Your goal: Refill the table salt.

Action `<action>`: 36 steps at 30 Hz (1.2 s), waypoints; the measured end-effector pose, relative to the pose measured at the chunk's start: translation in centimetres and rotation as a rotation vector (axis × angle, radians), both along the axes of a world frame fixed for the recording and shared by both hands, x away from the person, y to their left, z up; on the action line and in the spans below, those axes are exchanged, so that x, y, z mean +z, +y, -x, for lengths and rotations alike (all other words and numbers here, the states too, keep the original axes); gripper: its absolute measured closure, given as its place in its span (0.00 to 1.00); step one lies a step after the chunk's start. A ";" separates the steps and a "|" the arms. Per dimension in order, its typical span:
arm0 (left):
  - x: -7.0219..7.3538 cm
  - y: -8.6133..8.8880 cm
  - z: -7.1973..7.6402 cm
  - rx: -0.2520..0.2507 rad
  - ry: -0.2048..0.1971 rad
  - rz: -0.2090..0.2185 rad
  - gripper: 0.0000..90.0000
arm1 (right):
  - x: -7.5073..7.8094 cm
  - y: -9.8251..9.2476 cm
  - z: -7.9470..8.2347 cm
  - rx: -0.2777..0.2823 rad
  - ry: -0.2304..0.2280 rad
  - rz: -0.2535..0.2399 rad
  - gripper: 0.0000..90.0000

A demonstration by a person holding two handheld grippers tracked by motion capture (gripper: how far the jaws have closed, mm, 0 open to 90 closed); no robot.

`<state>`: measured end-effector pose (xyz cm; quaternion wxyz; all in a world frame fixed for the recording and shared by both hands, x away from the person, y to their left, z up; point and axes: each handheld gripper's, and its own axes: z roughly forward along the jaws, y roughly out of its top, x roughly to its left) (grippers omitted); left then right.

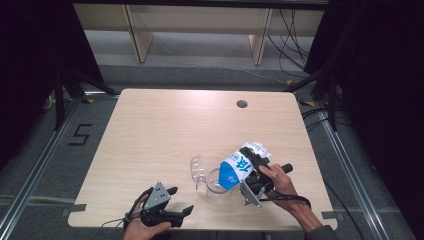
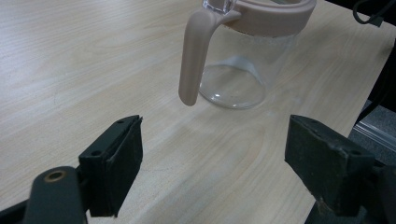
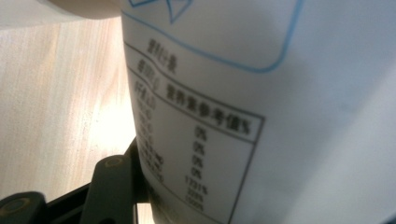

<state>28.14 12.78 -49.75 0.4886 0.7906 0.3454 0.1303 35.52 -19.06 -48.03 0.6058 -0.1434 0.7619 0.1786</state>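
- The wooden table [image 1: 165,125] carries the work near its front edge, with a small round hole [image 1: 242,104] near its far edge.
- A blue-and-white carton [image 1: 239,167] hangs tilted over the front right part of the table, its lower end reaching over the mouth of the jug; in the right gripper view its printed white side [image 3: 261,107] sits right up against the camera.
- The right gripper [image 1: 256,176] grasps the carton, jaws closed on its sides, with the person's right hand [image 1: 282,182] behind it.
- The left gripper [image 1: 176,202] rests at the front edge, left of the jug, with its jaws spread wide and nothing between them; the left gripper view shows bare table between the two black pads [image 2: 119,158].
- The clear jug [image 1: 216,184] stands upright on the table just below the carton; its pinkish rim and handle [image 2: 194,56] face the left gripper.
- Its clear lid [image 1: 198,169] stands tipped open, just left of the carton.
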 end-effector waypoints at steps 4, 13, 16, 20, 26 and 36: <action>0.0 0.0 0.0 -0.001 -0.002 0.004 0.21 | 0.1 0.0 0.0 0.005 -0.017 0.029 0.50; 0.0 0.0 0.0 0.004 0.005 0.012 0.21 | 0.0 0.2 0.0 0.014 -0.037 0.043 0.50; 0.0 0.0 0.0 0.000 -0.003 0.007 0.21 | -0.2 0.2 0.1 0.000 -0.018 0.036 0.50; 0.0 0.0 0.0 0.005 -0.001 0.012 0.21 | 0.4 0.2 0.1 0.024 -0.068 0.092 0.50; 0.0 0.0 0.0 0.001 -0.002 0.007 0.21 | 0.2 0.3 0.0 0.034 -0.078 0.092 0.51; 0.0 0.0 0.0 0.003 0.000 0.006 0.21 | -0.1 0.3 0.1 0.014 -0.060 0.081 0.51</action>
